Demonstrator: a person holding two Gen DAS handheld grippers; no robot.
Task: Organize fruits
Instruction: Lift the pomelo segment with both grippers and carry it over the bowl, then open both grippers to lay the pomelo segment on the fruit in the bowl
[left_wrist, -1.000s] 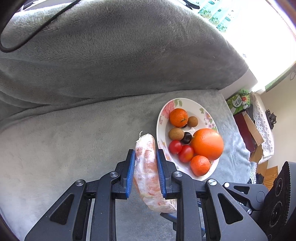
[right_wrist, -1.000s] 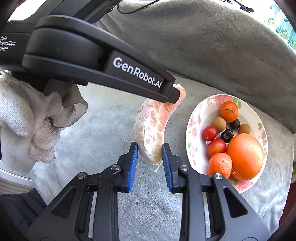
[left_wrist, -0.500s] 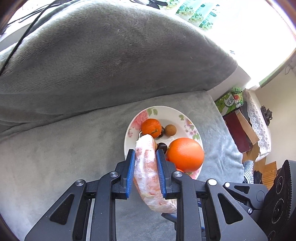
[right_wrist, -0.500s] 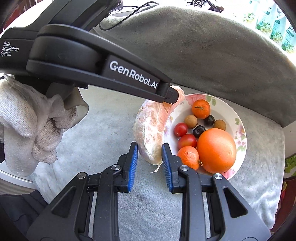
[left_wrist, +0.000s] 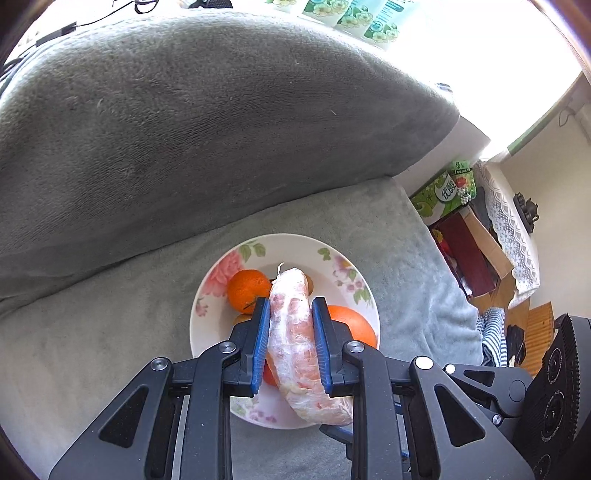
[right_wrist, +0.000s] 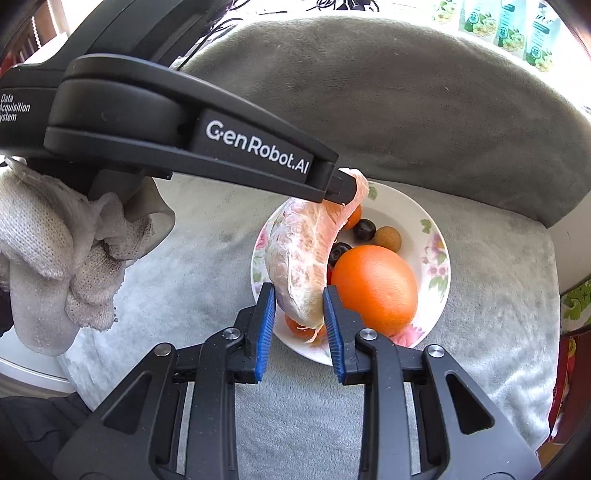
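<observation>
While clamped, pomelo segment (left_wrist: 295, 343) looks pink, perhaps film-wrapped.

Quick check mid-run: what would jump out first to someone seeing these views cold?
The pale pink wrapped pomelo segment, clamped in the left gripper, hangs over the floral plate. Next, the big orange on that plate, with the right gripper flanking the segment's lower end.

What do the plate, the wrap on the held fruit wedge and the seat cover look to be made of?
Plate: glazed ceramic, probably; glossy white with printed flowers.
Wrap on the fruit wedge: thin clear plastic film; crinkled, shiny, flesh showing through.
Seat cover: grey plush fabric; soft matte nap.
</observation>
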